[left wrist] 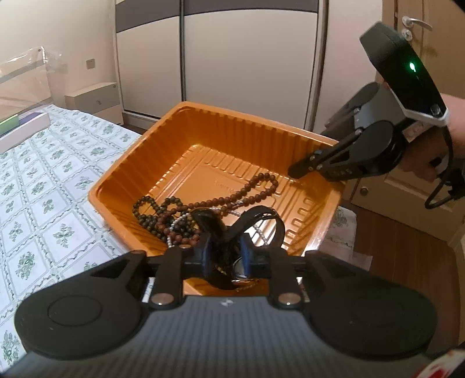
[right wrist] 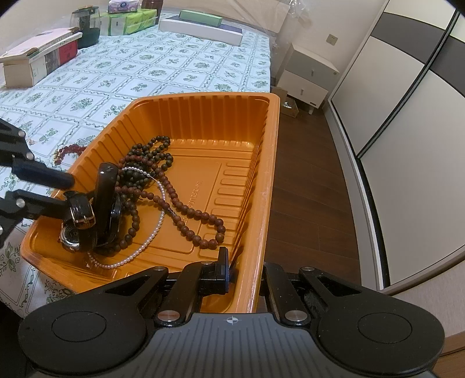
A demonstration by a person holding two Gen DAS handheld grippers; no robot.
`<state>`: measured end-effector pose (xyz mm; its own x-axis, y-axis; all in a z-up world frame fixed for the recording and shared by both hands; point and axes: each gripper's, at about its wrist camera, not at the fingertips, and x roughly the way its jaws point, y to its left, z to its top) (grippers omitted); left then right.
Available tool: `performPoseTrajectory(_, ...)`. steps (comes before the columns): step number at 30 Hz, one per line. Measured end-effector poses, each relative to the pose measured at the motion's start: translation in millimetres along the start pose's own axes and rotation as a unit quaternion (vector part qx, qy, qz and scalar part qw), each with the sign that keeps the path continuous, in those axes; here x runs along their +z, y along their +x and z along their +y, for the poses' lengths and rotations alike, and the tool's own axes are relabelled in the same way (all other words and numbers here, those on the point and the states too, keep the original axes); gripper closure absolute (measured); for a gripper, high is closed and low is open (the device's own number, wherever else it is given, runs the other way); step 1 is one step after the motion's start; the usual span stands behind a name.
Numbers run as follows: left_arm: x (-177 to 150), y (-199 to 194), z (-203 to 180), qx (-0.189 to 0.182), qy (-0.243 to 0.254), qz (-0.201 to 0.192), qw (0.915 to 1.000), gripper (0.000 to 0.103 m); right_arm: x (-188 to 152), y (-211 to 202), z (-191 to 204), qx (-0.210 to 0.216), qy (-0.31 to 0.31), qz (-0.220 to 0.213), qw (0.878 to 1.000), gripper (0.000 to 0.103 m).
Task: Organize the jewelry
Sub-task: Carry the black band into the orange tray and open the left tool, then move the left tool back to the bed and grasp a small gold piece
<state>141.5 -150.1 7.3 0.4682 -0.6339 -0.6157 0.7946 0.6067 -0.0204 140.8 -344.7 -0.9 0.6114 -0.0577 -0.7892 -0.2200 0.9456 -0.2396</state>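
An orange plastic tray [left wrist: 203, 128] [right wrist: 261, 180] sits at the bed's edge. It holds brown bead strands [left wrist: 250, 189] [right wrist: 191, 215], darker beads [left wrist: 148, 215] [right wrist: 151, 154] and a pearl strand [right wrist: 151, 235]. My left gripper [left wrist: 225, 254] [right wrist: 68, 192] is over the tray's near corner, shut on a black-strapped watch [left wrist: 232, 229] [right wrist: 107, 200], whose face [right wrist: 69, 235] rests on the tray floor. My right gripper [right wrist: 247, 276] [left wrist: 299, 168] is shut on the tray's side wall. A red bead bracelet [right wrist: 69, 151] lies on the bedspread outside the tray.
The bed has a green-patterned cover [right wrist: 145, 67]. Boxes [right wrist: 40, 61], a dark jar [right wrist: 87, 26] and tissue packs [right wrist: 130, 17] lie at its far side. A nightstand [right wrist: 308, 75], wardrobe [left wrist: 232, 58] and wooden floor [right wrist: 305, 174] are beyond the tray.
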Motion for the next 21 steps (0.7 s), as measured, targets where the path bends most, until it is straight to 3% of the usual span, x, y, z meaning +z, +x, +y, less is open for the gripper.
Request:
performPoseTrajectory(11, -22.1, -38.9, 49.6, 0.078, -0.045, -0.013, 0.9958, 0.082, 0.0, -2.6, 0.5, -0.001, 0.0, 0.0, 1.0, 0.098)
performPoseTrajectory(16, -46.9, -46.9, 73.3, 0.126, -0.069, 0.005, 0.9896, 0.081, 0.3, -3.3, 0.2, -0.001, 0.0, 0.0, 1.0, 0.098)
performPoseTrajectory(21, -67.6, -45.9, 80.9, 0.146, -0.086, 0.021, 0.9853, 0.081, 0.2, -3.3, -0.3, 0.0, 0.0, 0.0, 1.0, 0.098)
